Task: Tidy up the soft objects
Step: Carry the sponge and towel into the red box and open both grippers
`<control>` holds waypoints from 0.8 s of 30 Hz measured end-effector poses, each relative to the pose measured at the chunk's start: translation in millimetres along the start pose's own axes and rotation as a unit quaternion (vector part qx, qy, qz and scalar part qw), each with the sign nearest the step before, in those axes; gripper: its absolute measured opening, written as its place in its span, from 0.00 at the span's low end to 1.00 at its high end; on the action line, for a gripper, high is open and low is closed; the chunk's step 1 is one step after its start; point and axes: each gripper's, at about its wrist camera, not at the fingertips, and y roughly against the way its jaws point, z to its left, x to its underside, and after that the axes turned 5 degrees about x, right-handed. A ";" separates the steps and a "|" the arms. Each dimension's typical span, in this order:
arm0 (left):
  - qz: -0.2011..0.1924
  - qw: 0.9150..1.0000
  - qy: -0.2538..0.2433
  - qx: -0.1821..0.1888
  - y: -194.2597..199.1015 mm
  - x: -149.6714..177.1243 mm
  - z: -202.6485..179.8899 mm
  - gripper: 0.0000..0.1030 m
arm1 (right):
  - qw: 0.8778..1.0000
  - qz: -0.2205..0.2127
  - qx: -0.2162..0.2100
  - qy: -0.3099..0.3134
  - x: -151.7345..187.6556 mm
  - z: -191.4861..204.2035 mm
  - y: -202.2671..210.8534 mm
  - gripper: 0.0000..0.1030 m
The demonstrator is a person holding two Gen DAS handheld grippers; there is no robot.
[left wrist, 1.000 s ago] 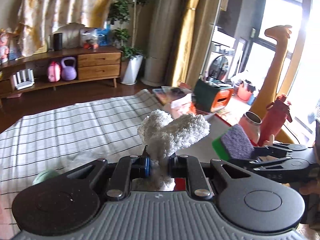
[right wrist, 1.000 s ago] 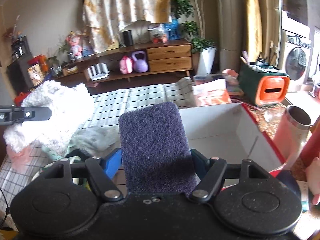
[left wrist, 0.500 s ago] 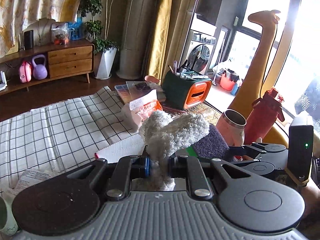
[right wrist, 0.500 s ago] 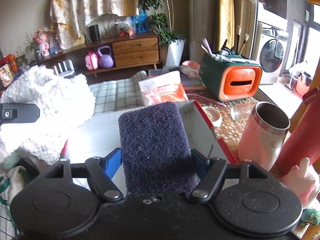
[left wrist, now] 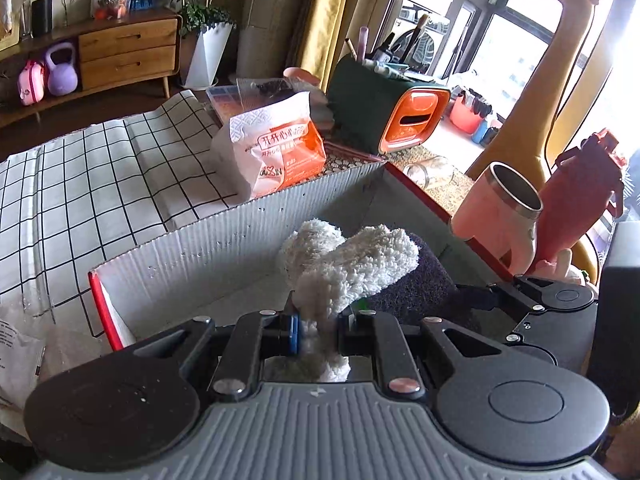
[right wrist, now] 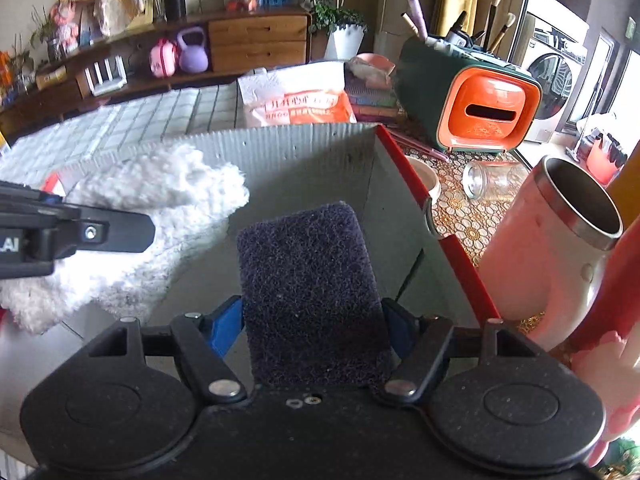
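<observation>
White fluffy cloth, pinched in the left gripper fingers, hangs over the white box; the right gripper clamps a purple scouring pad beside it. Released together, cloth could snag the pad

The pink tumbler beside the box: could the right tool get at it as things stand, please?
Probably not yet. The right tool is shut on the sponge, so it has no free grip, and the box wall stands between it and the tumbler.

Red bottle – cut by frame edge, R view
</observation>
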 end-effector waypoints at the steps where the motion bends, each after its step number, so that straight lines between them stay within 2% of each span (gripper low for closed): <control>1: 0.006 1.000 0.001 -0.003 -5.7 -0.1 0.5 0.15 | 1.000 0.003 0.001 0.002 -0.2 0.9 -1.5 0.70; 6: 0.040 0.999 -0.001 -0.020 -31.2 1.8 3.1 0.15 | 1.000 0.014 0.004 0.020 -3.1 3.5 -3.9 0.70; 10: 0.064 0.998 0.002 -0.019 -45.3 3.7 5.3 0.15 | 0.999 0.033 0.016 0.035 -3.1 3.7 -7.8 0.71; 14: 0.090 0.996 0.009 -0.015 -54.0 7.3 5.7 0.16 | 0.998 0.050 0.005 0.030 -1.0 -0.5 -12.1 0.72; 16: 0.100 0.995 0.011 -0.010 -56.9 9.6 5.7 0.17 | 0.998 0.049 -0.001 0.032 0.2 0.0 -11.3 0.76; 19: 0.115 0.993 0.014 -0.007 -60.1 12.3 5.4 0.31 | 0.998 0.045 -0.003 0.040 2.3 2.9 -9.3 0.82; 21: 0.118 0.993 0.021 -0.015 -60.0 12.8 6.6 0.53 | 0.998 0.043 -0.002 0.036 2.8 2.5 -7.3 0.82; 23: 0.111 0.993 0.028 -0.015 -56.8 12.2 8.2 0.70 | 0.999 0.040 -0.009 0.034 2.8 0.2 -5.2 0.83; 24: 0.106 0.994 0.030 -0.014 -54.5 11.2 8.9 0.71 | 0.999 0.040 -0.014 0.030 3.1 -1.3 -4.0 0.85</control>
